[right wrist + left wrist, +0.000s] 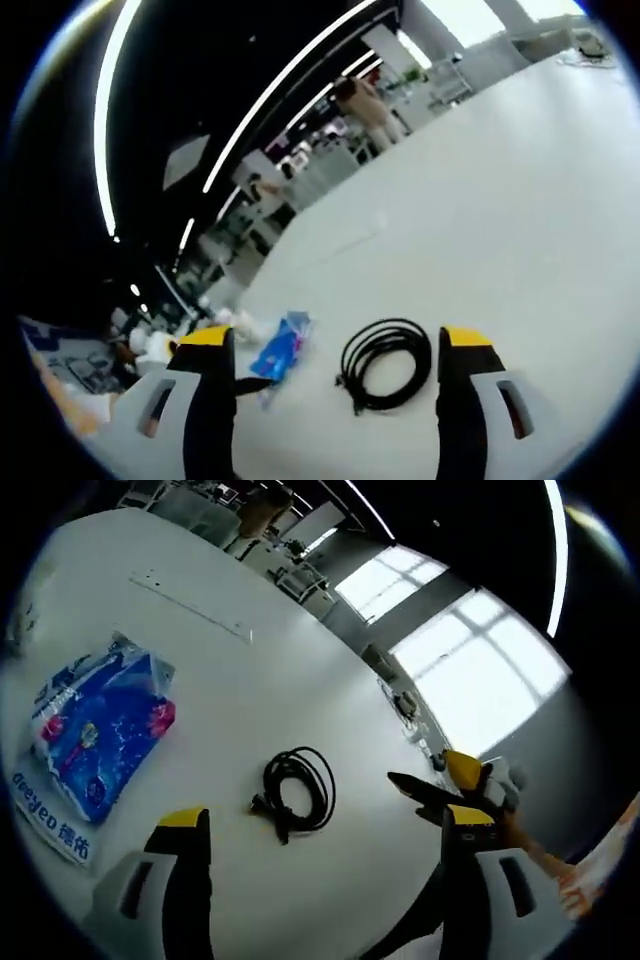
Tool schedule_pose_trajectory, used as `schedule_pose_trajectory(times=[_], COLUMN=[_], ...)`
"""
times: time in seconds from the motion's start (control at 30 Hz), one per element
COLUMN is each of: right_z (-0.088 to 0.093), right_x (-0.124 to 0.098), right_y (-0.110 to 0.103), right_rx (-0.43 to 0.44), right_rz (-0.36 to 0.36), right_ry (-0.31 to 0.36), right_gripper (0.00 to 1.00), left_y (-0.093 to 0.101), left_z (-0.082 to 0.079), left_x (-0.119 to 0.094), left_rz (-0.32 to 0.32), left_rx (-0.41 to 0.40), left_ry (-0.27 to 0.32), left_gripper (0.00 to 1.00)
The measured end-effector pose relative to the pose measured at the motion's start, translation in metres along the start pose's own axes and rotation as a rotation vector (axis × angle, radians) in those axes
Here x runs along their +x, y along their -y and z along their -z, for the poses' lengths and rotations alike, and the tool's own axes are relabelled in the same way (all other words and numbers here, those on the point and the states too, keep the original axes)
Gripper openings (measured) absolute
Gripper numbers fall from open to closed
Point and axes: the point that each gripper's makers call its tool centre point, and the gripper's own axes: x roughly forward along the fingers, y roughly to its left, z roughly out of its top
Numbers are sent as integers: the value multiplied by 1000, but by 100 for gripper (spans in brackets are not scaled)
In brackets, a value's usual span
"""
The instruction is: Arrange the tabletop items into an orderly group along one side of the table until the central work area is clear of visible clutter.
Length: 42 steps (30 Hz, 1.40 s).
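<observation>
Open-plan office: wide white table [300, 670], tall bright windows and other desks behind, strip lights on a dark ceiling.

Item 1, far left in the left gripper view: blue printed packet [98, 730], flat on the table, its plastic wrap crinkled and a white edge carrying blue lettering. It lies toward the table's near rim, so it may already mark the side where the group is to form; that is a judgement. In the right gripper view the same packet [281, 352] sits left of the cable.

Item 2, centre: coiled black cable [296, 791], loosely looped, plug end trailing toward the camera. It lies well apart from the packet on open table, which makes it the remaining clutter in the work area. In the right gripper view the cable [385, 364] lies between that view's two jaws and ahead of them.

Item 3: left gripper [325, 840], jaws spread wide, holding nothing, raised over the table near the cable.

Item 4, right: right gripper [330, 360], jaws likewise parted and empty, lined up on the cable as if for a pick. It enters the left gripper view as yellow-and-black jaws [455, 785] pointing toward the coil.

Remaining work, by judgement: grasp the cable and set it beside the packet.
</observation>
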Motion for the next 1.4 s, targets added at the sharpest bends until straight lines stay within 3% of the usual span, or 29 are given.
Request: schedule_pose_trajectory(times=[0.2,0.33,0.5,0.67,0.87,1.1,1.23,1.4], right_z=[0,0,1,2,3,3,8,7], right_x=[2,1,-2,-6,-8,-2,2,5], right_y=[-3,-5,1,5,7,-1,-5,-12], right_rx=[30,36,49,44,-106,-282,-359,-387], right_rz=[10,5,23,42,87,108,116,104], right_ry=[19,19,30,29,-25,-90,-136,-143], right_gripper=[81,79,79,79,79,77,75,74], left_y=[-3,-8,-13,-15,-28,-42,-53,-60], left_z=[2,2,-1,-1,-2,-3,-4,-5], left_x=[-8,-12,-14,-19,-28,-44,-52,-60], left_rz=[-4,-14,-38,-57,-148,-228,-258,-290], left_rx=[-16,-46,-39,-1,100,124,84,72], left_ry=[8,22,33,26,29,41,54,72], left_gripper=[90,80,88,90,89,89,89,88])
